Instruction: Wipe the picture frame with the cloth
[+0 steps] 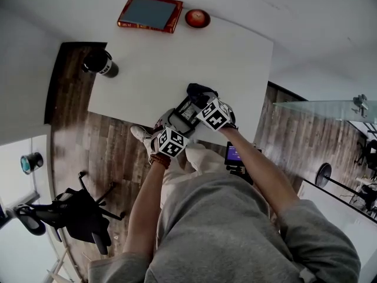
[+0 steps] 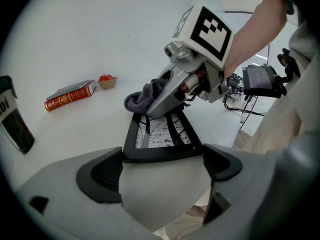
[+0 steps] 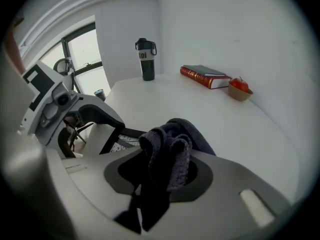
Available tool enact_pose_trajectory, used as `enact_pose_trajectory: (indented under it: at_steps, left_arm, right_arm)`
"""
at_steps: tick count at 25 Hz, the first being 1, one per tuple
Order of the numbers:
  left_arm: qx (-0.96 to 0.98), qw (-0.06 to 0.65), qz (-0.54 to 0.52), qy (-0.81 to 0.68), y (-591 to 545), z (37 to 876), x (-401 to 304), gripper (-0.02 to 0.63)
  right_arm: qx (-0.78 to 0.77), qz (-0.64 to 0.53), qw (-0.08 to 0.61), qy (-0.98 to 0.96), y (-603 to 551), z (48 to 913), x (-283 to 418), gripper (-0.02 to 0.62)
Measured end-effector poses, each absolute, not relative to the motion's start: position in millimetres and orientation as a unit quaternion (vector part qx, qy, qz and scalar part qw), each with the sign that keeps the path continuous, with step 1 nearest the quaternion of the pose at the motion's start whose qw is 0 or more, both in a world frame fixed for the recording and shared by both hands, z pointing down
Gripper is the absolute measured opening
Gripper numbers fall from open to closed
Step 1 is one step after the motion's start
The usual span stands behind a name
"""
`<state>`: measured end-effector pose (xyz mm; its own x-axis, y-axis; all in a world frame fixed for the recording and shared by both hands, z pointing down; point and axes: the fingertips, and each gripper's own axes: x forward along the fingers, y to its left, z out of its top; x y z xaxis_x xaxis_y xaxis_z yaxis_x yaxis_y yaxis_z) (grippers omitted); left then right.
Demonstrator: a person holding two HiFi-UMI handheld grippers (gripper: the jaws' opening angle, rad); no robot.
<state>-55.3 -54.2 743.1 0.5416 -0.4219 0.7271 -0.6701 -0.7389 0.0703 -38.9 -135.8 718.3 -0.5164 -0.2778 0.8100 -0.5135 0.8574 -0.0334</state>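
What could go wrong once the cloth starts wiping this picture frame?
1. The left gripper grips the picture frame only at its near edge, close to the near rim of the table. A wiping push might twist the frame loose or slide it off.
2. The cloth sits bunched in the right gripper, so its hard jaws might scrape the frame's face.

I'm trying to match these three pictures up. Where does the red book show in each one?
Head view: the red book lies at the top, left of centre.
Left gripper view: the book is at mid-left.
Right gripper view: the book is at upper right, by the wall.
Shared landmark: the small bowl holding something red, beside the book in all three.
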Motion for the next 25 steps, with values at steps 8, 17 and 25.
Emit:
enact_pose_trajectory:
  at_steps: [8,17,25]
  left_arm:
    - [0.86,0.175,0.359,-0.317,-53.9,743.1,-55.1,0.508]
    - [0.861,0.173,0.358,-0.318,-54.1,743.1,-55.2,0.508]
    - [0.862,0.171,0.355,-0.317,-54.2,743.1,-54.7,0.508]
  right_arm:
    - [0.239,0.193,0.399,-0.864,-131.7,719.5,-43.3,0.124]
    - [0.214,0.214,0.382,-0.873,-119.1,717.4,-54.4,0.124]
    - [0.187,0.232,0.379,-0.876,-105.8,716.3,-64.8,0.124]
